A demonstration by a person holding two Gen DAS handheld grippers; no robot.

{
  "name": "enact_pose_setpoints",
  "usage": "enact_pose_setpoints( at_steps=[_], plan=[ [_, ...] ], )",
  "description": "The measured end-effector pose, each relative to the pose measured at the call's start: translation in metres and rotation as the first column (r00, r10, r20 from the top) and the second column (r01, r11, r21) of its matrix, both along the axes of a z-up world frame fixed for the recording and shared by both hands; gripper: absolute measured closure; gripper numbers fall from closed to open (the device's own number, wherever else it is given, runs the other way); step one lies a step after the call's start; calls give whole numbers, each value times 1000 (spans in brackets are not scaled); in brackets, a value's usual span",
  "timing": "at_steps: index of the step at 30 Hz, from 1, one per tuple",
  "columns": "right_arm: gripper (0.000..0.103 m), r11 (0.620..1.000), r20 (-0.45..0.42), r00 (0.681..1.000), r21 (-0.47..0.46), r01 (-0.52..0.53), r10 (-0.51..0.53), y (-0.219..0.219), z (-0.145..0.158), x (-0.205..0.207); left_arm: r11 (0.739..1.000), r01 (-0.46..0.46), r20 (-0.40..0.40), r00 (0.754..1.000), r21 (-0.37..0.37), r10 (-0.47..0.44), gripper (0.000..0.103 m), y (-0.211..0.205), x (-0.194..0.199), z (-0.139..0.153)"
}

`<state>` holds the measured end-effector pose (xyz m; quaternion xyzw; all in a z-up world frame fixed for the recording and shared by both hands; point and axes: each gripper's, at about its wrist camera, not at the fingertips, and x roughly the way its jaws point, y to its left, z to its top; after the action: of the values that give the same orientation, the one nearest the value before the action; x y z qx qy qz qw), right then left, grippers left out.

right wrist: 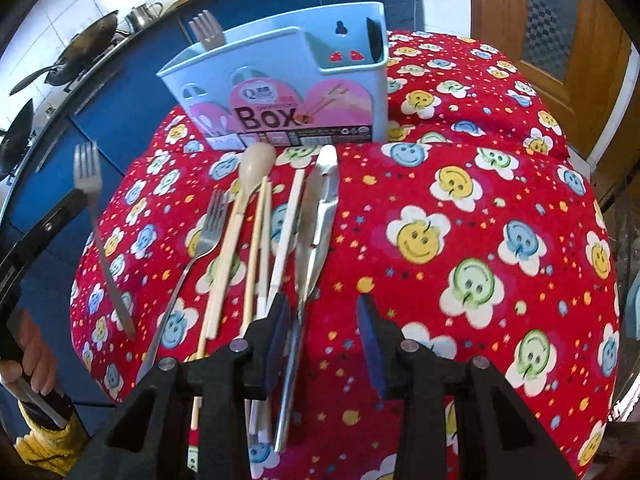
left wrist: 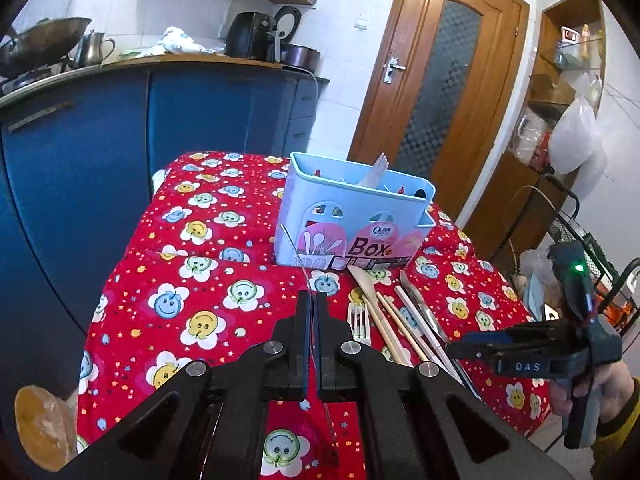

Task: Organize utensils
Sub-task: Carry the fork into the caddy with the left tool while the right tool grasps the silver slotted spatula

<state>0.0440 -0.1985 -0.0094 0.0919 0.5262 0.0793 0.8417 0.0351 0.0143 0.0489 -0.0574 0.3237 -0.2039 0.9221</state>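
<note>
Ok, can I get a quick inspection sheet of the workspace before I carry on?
Surface: red smiley-flower cloth covers the table.
Job's things: blue utensil box with a stored fork; lying in front of it are a table fork, beige spoon, chopsticks and metal spoon.
Clutter: nothing seen.
Grippers: left gripper shut on a held fork; right gripper open over the metal spoon's handle.
Cables: white cord down the cabinets behind.
Surroundings: blue cabinets, wok, wooden door.
</note>
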Motion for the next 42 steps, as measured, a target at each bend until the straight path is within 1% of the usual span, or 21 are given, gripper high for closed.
enact_pose_setpoints(
  at_steps=[2, 14, 17, 19, 21, 22, 24, 28, 33, 36, 42],
  plan=[
    [65, 1000, -18, 1000, 2, -2, 2, 0, -3, 6, 1000, -2, -1, 1000, -4, 2, 102, 1, 1, 0],
    [65, 997, -35, 999, -77, -25, 22, 8, -6, 39, 1000, -3, -2, 1000, -6, 3, 102, 2, 3, -1],
    [65, 994, -35, 999, -106, -38, 35, 11, -8, 48, 1000, -1, -3, 1000, -6, 1, 102, 1, 4, -1],
    [64, 994, -26, 999, -107, -34, 32, 11, -9, 52, 1000, 1, -1, 1000, -4, -1, 102, 0, 4, -1],
    [70, 994, -13, 1000, -106, -19, 18, 9, -9, 53, 1000, 3, -1, 1000, -4, -3, 102, -1, 6, -1],
    [78, 994, -5, 1000, -112, -11, 11, 8, -9, 53, 1000, 2, -2, 1000, -4, -2, 102, -1, 6, -2],
    [80, 996, 7, 1000, -92, -3, 4, 4, -9, 52, 1000, 1, -2, 1000, -3, -1, 102, -1, 6, -2],
    [81, 999, 43, 999, -37, 18, -16, -2, -7, 43, 1000, 0, 3, 1000, -2, 0, 102, -3, 6, 0],
    [81, 998, 151, 988, 53, 32, -39, -6, 6, 18, 1000, 5, 27, 1000, -6, -5, 102, -5, 1, 7],
    [81, 995, 222, 974, 95, 28, -48, -7, 18, -1, 1000, 10, 44, 999, -8, -10, 102, -7, -2, 12],
    [81, 992, 319, 947, 124, -6, -34, -3, 40, -22, 1000, 20, 83, 996, -5, -20, 102, -15, -9, 24]
  ],
)
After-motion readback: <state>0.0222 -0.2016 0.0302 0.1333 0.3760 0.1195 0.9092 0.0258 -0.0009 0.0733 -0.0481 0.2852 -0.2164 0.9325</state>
